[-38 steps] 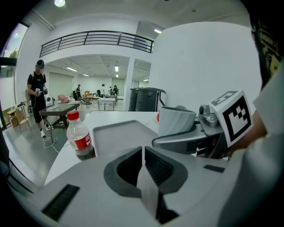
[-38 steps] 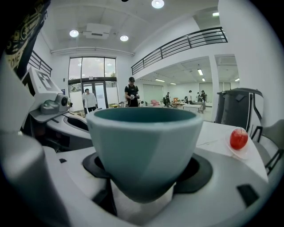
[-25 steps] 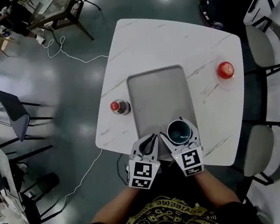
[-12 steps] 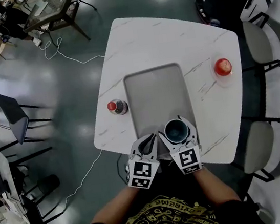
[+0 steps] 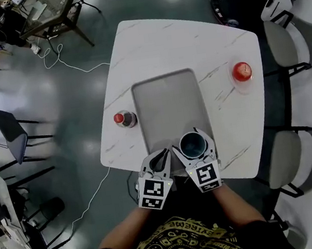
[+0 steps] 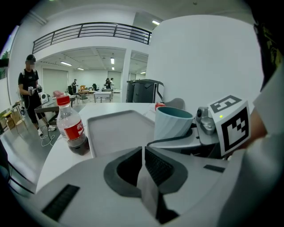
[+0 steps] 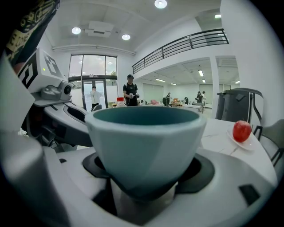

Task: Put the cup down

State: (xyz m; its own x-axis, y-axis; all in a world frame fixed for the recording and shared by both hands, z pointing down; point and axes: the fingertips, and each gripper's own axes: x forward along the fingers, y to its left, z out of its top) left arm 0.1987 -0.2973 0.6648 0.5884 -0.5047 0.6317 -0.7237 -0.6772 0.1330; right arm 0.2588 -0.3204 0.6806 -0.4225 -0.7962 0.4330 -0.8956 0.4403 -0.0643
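Observation:
A pale cup with a teal inside sits upright between the jaws of my right gripper, which is shut on it, over the near right corner of the grey tray. In the right gripper view the cup fills the middle, clamped low on its body. My left gripper is just left of it at the tray's near edge, jaws shut with nothing between them. From the left gripper view the cup stands to the right of the shut jaws.
A cola bottle with a red cap stands left of the tray on the white marble table. A red apple on a small plate is at the right. Chairs flank the table's right side.
Both grippers and the cup keep their place relative to the tray. The head view has shifted slightly, so the table appears a little further left and up.

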